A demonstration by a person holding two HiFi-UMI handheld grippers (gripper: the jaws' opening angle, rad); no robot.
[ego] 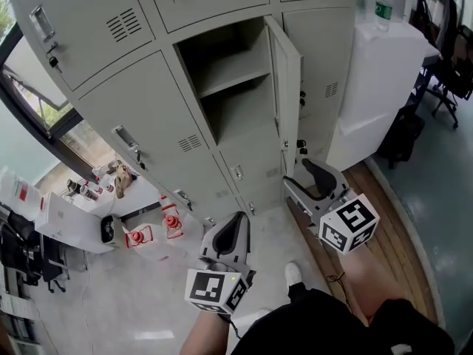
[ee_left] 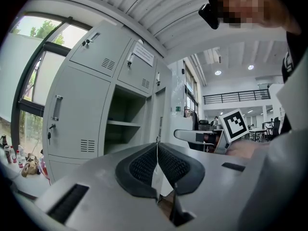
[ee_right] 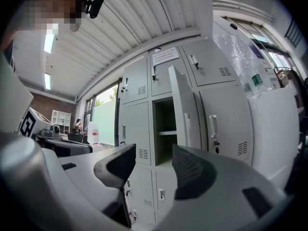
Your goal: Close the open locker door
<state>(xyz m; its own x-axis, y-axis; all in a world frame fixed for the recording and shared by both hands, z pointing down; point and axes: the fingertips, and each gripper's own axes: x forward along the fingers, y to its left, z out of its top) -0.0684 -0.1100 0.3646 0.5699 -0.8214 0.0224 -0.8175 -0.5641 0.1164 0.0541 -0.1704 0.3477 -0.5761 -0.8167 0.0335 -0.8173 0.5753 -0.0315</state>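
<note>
A bank of grey lockers fills the head view. One middle locker door [ego: 287, 95] stands swung out, nearly edge-on to me, beside its open compartment [ego: 229, 80] with a shelf inside. My right gripper [ego: 294, 173] is open, held low just in front of the door's lower edge and apart from it. In the right gripper view the door [ee_right: 185, 109] stands ahead beyond that gripper's [ee_right: 154, 170] parted, empty jaws. My left gripper [ego: 238, 219] is shut on nothing, lower and to the left. In the left gripper view it [ee_left: 157, 163] points at the compartment [ee_left: 127, 124].
A white cabinet [ego: 384, 87] with a green-labelled bottle [ego: 383, 6] on top stands right of the lockers. A cluttered white desk [ego: 81, 213] and small red items [ego: 171, 224] on the floor are at the left. An office chair [ego: 451, 80] stands far right. My shoe [ego: 293, 274] is below.
</note>
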